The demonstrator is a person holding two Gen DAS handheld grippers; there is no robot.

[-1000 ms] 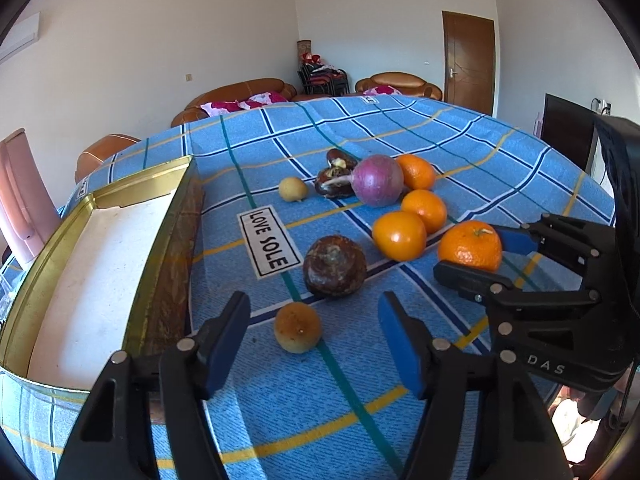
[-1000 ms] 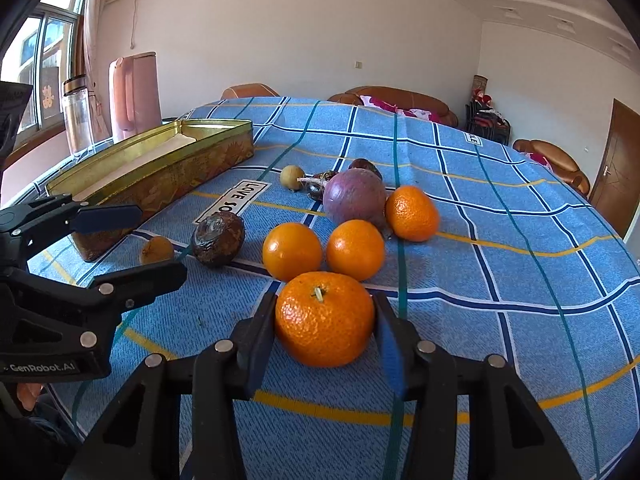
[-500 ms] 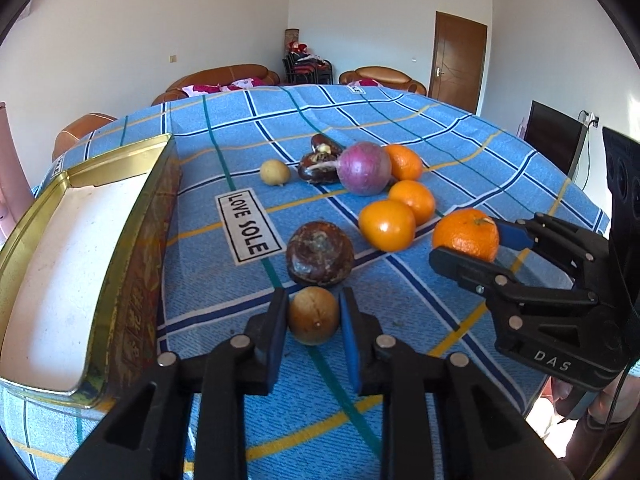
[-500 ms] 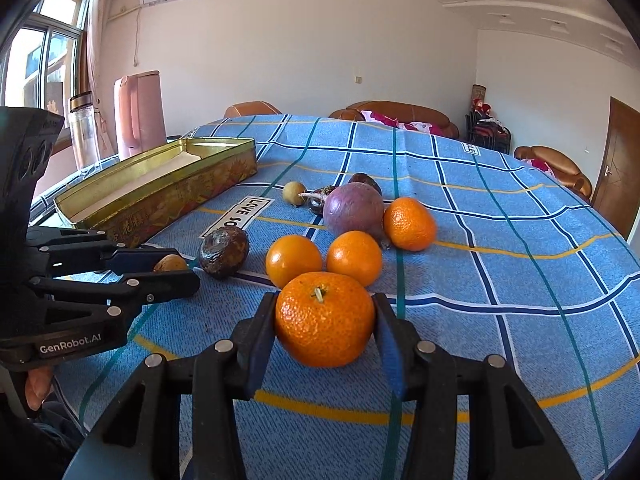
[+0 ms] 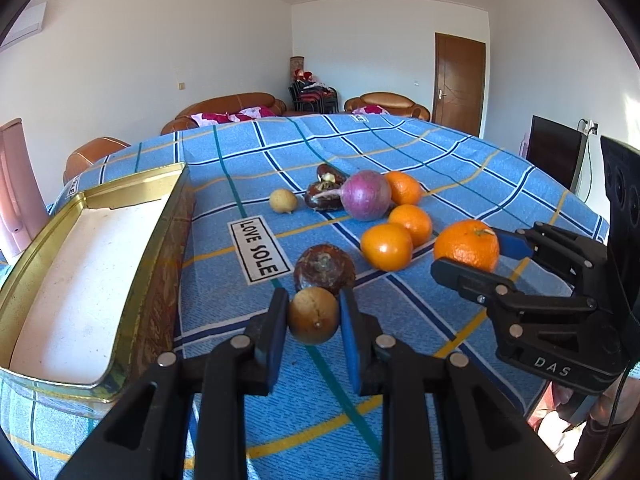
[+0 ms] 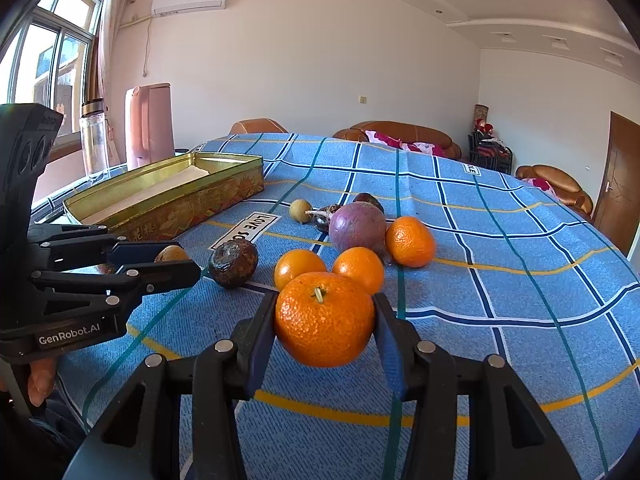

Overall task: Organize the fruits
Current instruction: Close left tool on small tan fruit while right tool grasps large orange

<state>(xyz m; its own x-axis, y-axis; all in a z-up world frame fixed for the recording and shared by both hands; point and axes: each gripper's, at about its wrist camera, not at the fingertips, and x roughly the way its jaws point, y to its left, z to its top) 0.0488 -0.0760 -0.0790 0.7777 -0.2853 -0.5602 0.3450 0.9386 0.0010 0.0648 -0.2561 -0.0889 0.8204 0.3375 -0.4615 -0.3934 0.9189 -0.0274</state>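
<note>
— So, what did my left gripper [image 5: 314,316] have at that moment?

— You had it clenched on the small brown fruit [image 5: 313,315], low in the centre of the left wrist view, both blue pads against its sides. Just above it in the frame sat the dark wrinkled fruit [image 5: 324,268], on the blue checked cloth [image 5: 400,140].

— And my right gripper [image 6: 325,322]?

— You were grasping the big orange [image 6: 325,319] with it, stem up, bottom centre of the right wrist view. In the left wrist view that gripper showed at the right edge, the orange between its fingers.

— Where was the rest?

— You had two smaller oranges [image 6: 300,268] just above the held one, a third [image 6: 410,241] to their right, touching the purple round fruit [image 6: 357,226]. A small yellow fruit [image 6: 300,211] lay further up. Your gold tin [image 6: 168,210] stood open at the left of the frame, with nothing but its white liner showing inside.
</note>
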